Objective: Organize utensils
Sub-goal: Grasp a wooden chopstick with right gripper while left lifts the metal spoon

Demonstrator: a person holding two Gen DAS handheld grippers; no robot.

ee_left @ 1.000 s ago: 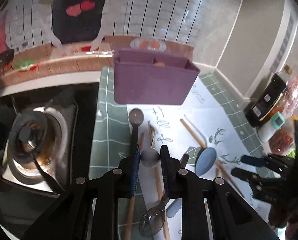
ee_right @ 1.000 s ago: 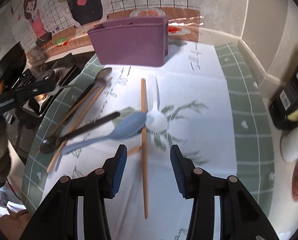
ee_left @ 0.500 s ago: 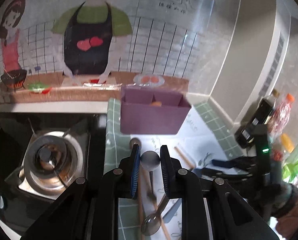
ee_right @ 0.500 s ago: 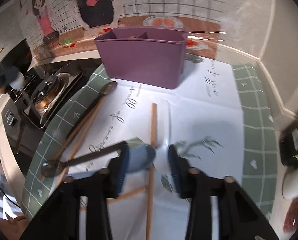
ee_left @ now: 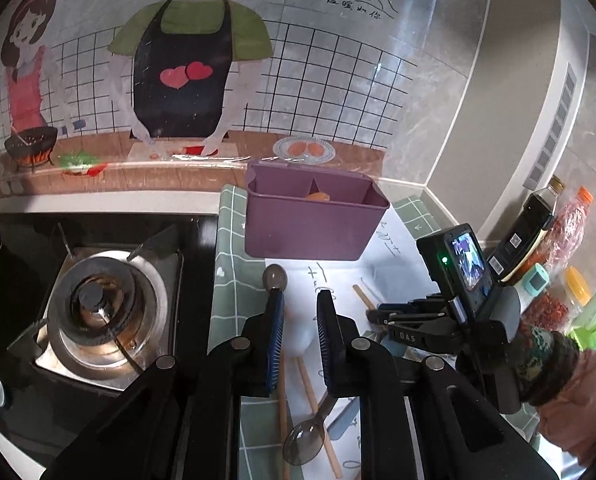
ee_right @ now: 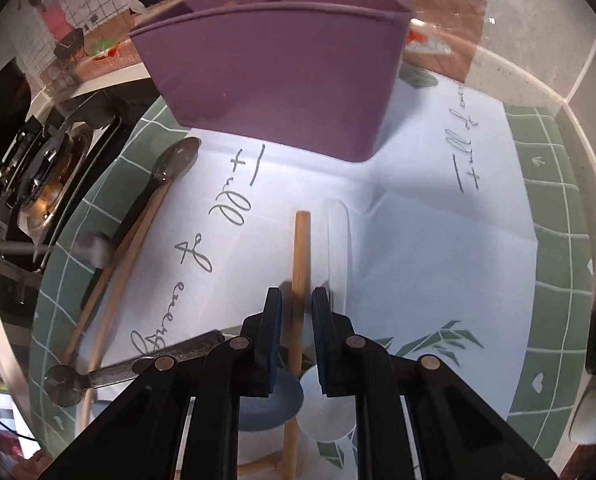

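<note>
A purple divided utensil box (ee_left: 315, 220) stands at the back of the white mat (ee_right: 437, 240); it also shows in the right wrist view (ee_right: 274, 76). My left gripper (ee_left: 299, 316) is raised above the mat, shut on a white spoon (ee_left: 299, 332) whose bowl sits between the fingers. My right gripper (ee_right: 296, 308) is low over the mat, its fingers astride a wooden chopstick (ee_right: 299, 248) with small gaps either side. A white spoon (ee_right: 337, 240), a blue spoon (ee_right: 270, 404) and dark spoons (ee_right: 174, 164) lie around it.
A gas stove burner (ee_left: 98, 308) lies left of the mat. Bottles and packets (ee_left: 537, 232) stand at the right by the wall. More wooden chopsticks (ee_right: 118, 264) and a dark spoon (ee_left: 303, 440) lie on the mat's left side.
My left gripper has risen from the mat with the white spoon. My right gripper has moved forward and down, and narrowed its fingers around the chopstick.
</note>
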